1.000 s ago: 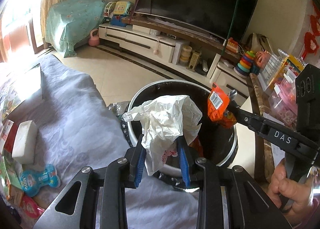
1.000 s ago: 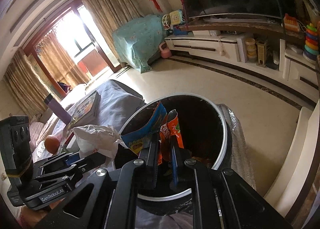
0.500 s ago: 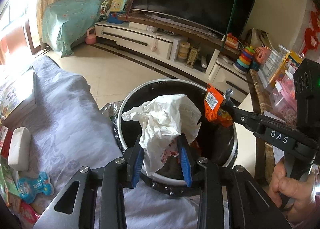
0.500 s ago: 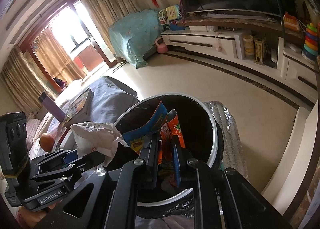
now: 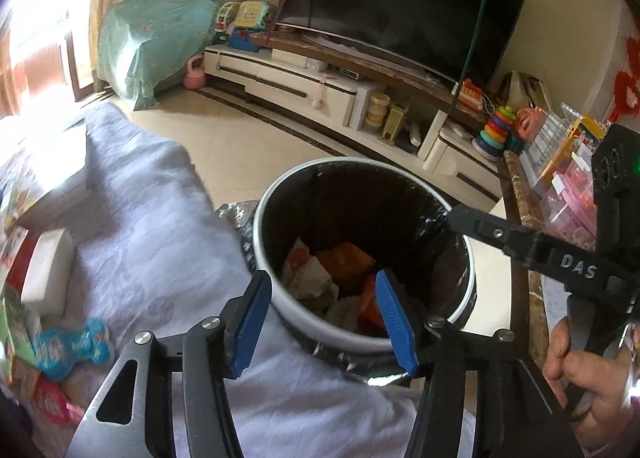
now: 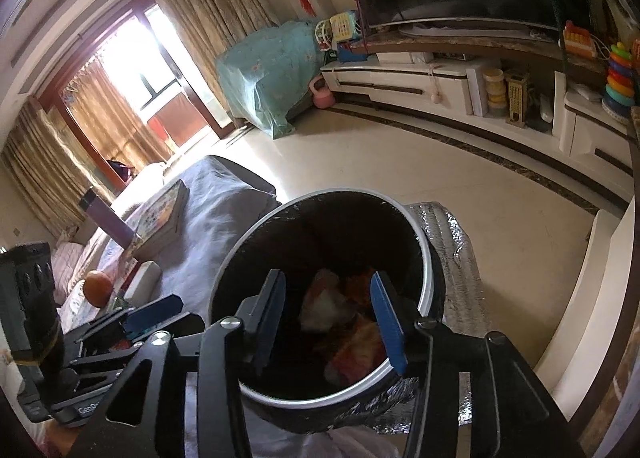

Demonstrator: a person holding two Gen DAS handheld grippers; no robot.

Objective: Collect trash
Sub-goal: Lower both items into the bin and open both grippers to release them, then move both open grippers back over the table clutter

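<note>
Both grippers, left gripper (image 5: pixel 324 312) and right gripper (image 6: pixel 330 314), hang spread apart and empty over the bin (image 5: pixel 276 202) at frame centre, trash (image 5: pixel 320 278) lying inside; next probably fetching more.

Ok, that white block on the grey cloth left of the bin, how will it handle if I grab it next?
The white block has rounded edges and a matte face, so it is probably soft and light, a sponge or soap. It lies flat on the grey cloth, so it should not roll. The open left gripper looks wide enough across its short side.
</note>
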